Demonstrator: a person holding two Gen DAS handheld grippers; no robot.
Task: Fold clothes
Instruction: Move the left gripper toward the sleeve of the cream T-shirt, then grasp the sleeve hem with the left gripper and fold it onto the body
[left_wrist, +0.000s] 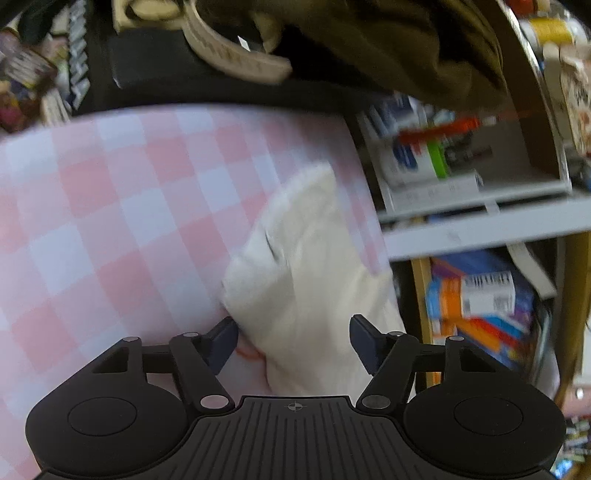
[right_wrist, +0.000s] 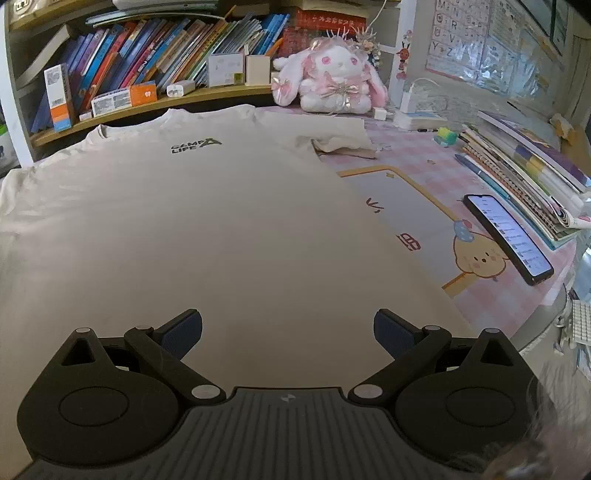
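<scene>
A cream T-shirt (right_wrist: 207, 229) with a small dark chest logo lies spread flat on the pink checked table cover (right_wrist: 491, 177), neck toward the bookshelf. My right gripper (right_wrist: 288, 328) is open and empty, low over the shirt's lower part. In the blurred left wrist view, my left gripper (left_wrist: 293, 341) is open, its jaws on either side of a cream sleeve or edge of the shirt (left_wrist: 306, 258) lying on the checked cover (left_wrist: 110, 206). It does not grip the cloth.
A phone (right_wrist: 508, 238) and a stack of books (right_wrist: 528, 173) lie to the right of the shirt. A plush rabbit (right_wrist: 332, 81) sits at the back. A bookshelf (right_wrist: 147, 66) runs behind the table. In the left view, shelves with boxes (left_wrist: 476, 295) stand to the right.
</scene>
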